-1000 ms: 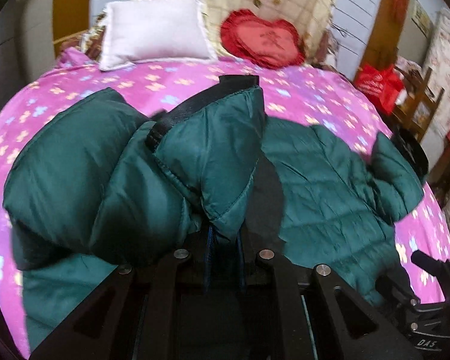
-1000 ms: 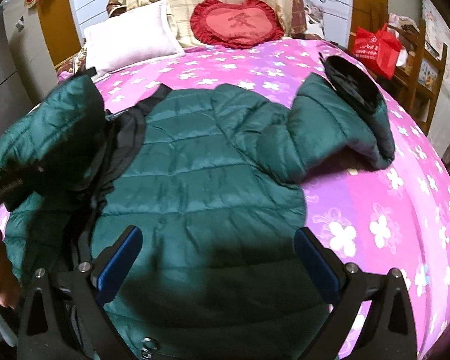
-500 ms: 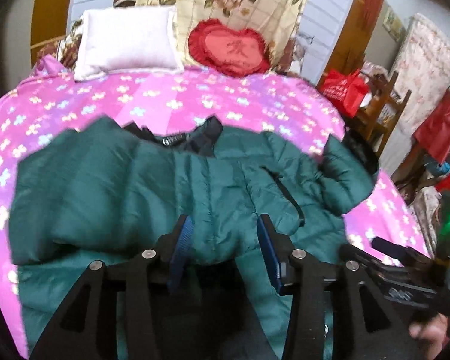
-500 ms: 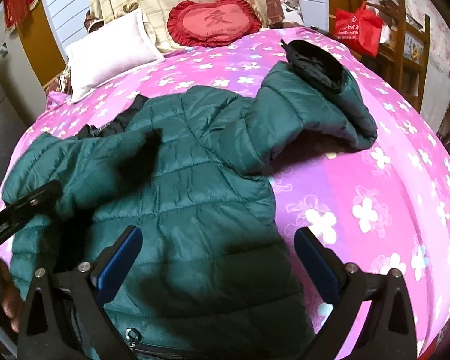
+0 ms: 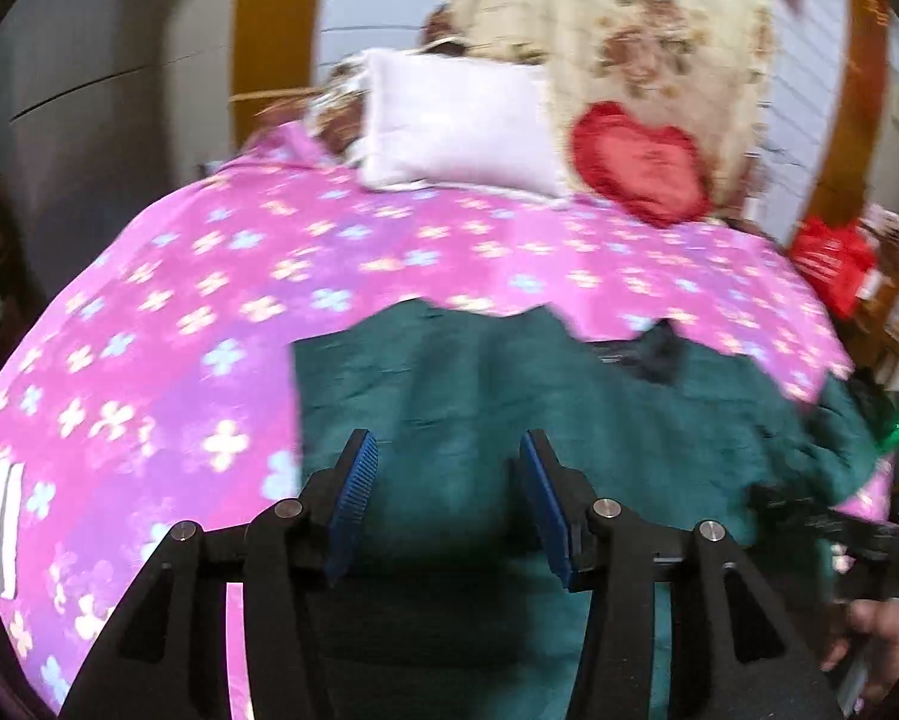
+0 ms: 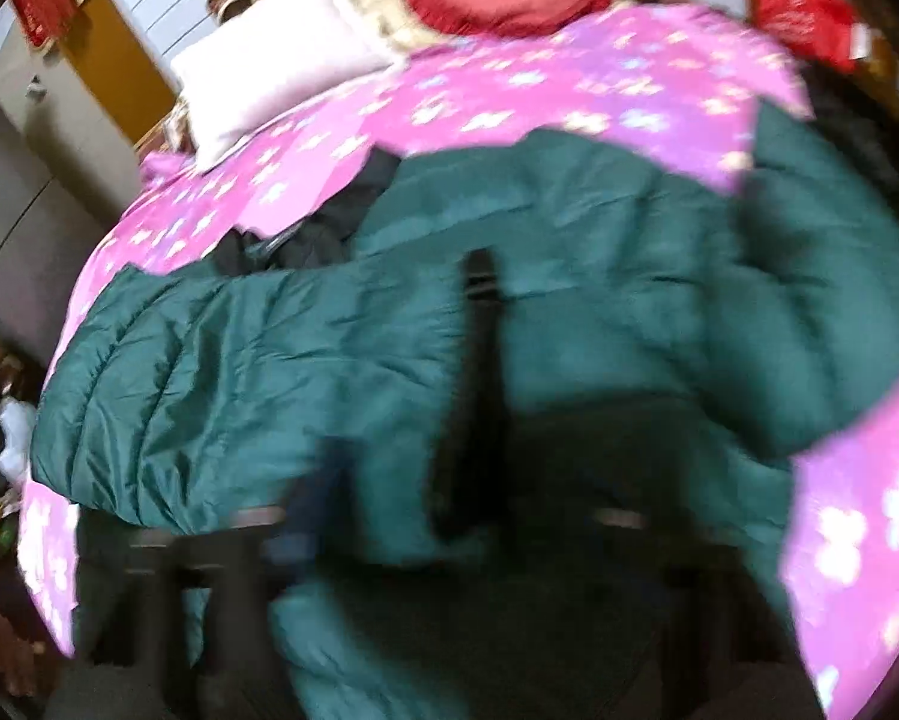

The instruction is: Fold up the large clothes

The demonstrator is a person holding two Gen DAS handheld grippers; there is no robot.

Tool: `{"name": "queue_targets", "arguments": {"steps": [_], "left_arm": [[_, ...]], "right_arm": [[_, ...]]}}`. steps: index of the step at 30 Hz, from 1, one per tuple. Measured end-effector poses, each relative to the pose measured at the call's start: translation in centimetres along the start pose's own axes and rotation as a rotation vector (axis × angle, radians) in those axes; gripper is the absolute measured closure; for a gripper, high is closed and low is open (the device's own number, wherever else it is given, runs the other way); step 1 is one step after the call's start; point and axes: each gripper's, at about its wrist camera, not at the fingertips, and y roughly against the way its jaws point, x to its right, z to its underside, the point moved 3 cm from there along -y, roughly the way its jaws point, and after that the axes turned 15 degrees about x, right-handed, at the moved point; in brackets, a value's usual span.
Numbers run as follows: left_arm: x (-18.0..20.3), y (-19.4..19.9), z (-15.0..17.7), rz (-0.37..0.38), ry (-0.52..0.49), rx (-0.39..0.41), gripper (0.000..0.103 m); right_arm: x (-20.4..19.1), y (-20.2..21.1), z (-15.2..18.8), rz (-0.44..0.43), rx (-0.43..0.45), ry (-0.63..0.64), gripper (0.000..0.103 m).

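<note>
A dark green puffer jacket [image 5: 509,396] lies on the pink flowered bed [image 5: 209,276]. In the left wrist view my left gripper [image 5: 446,480] is open and empty just above the jacket's near part. In the right wrist view the jacket [image 6: 305,360] shows with its left sleeve folded across the body and a black-lined cuff [image 6: 479,372] on top. The right gripper is badly blurred at the bottom of that view over the jacket's hem; one blue finger pad [image 6: 305,510] shows faintly. I cannot tell how its jaws stand.
A white pillow [image 5: 455,120] and a red heart cushion [image 5: 641,162] lie at the bed's head. A red bag [image 5: 827,264] and wooden furniture stand off the right side. Grey cabinets stand at the left.
My left gripper let go of the sleeve, which now lies across the jacket's body, and pulled back opening wider. The right gripper moved fast to the left, blurring its view.
</note>
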Motion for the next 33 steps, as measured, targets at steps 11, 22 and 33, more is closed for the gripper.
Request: {"name": "queue_targets", "arguments": {"steps": [11, 22, 33], "left_arm": [[-1.9, -4.8, 4.2, -0.097, -0.001, -0.06, 0.078], [-2.3, -5.1, 4.1, -0.092, 0.006, -0.055, 0.077], [-2.4, -5.4, 4.1, -0.087, 0.017, -0.064, 0.074]], "right_arm": [[1.7, 0.2, -5.1, 0.198, 0.2, 0.144, 0.084], [2.5, 1.1, -5.4, 0.237, 0.192, 0.127, 0.052], [-6.7, -0.8, -3.7, 0.007, 0.139, 0.269, 0.032]]}}
